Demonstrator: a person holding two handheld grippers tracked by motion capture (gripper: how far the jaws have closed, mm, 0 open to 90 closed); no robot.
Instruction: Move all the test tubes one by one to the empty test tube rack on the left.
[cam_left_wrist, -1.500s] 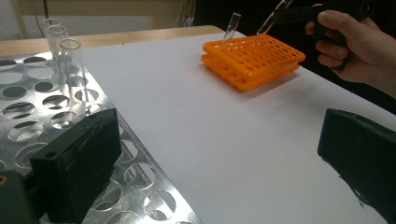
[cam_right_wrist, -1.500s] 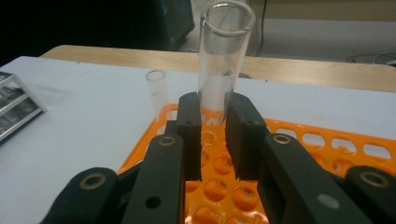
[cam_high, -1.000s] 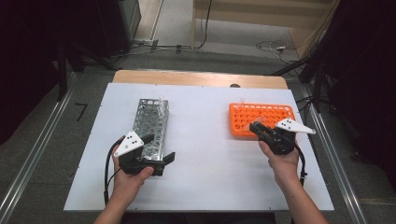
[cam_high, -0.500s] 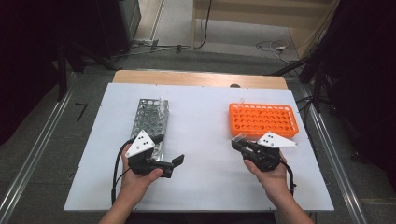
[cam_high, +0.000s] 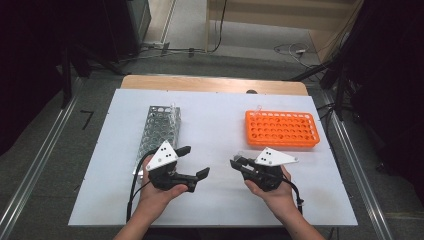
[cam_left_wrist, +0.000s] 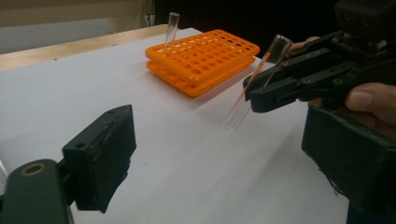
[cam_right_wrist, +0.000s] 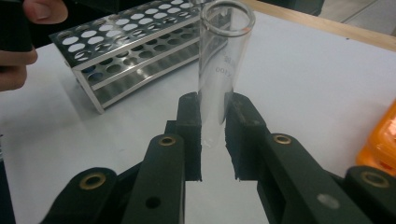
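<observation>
- white table (cam_high: 220, 125) carries a metal rack (cam_high: 159, 131) at left and an orange rack (cam_high: 282, 129) at right.
- right gripper (cam_right_wrist: 214, 135) jaws clamp a glass tube (cam_right_wrist: 219, 70) near its lower end; too light a pinch could let it slip.
- left gripper (cam_high: 192, 162) jaws stand apart; a rushed handover could knock the tube loose.

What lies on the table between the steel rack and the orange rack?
Nothing: in the high view the white table is bare between the steel rack and the orange rack. Both grippers sit nearer the person.
</observation>
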